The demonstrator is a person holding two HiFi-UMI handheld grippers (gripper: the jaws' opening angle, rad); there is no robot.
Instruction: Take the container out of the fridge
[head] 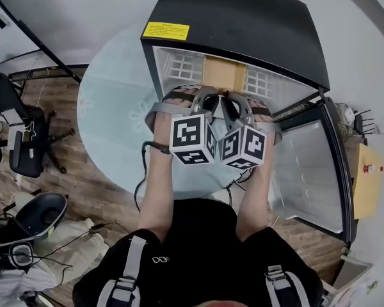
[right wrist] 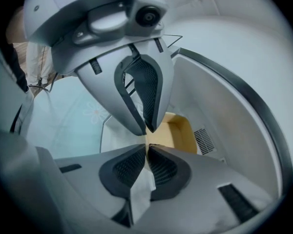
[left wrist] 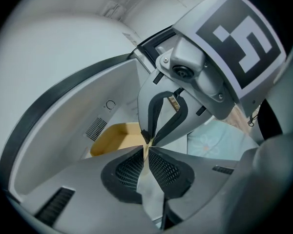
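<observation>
Fridge (head: pixel 243 18) stands on round bench (head: pixel 109 107), door (head: pixel 307 171) swung open. Tan container (head: pixel 224 74) sits inside, towards the back wall. Left gripper (left wrist: pixel 146 150) and right gripper (right wrist: pixel 147 147) are side by side at the fridge mouth. Each pair of fingers (left wrist: pixel 132 169) is only a thin slit apart (tips at the container's near edge, contact unclear).

Container (head: pixel 224 74) in fridge (head: pixel 243 24) on table (head: pixel 109 114)

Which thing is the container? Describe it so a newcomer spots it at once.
Find the black fridge, its door swung open. The container sits inside, at the middle. It alone is tan, between white grid panels.
</observation>
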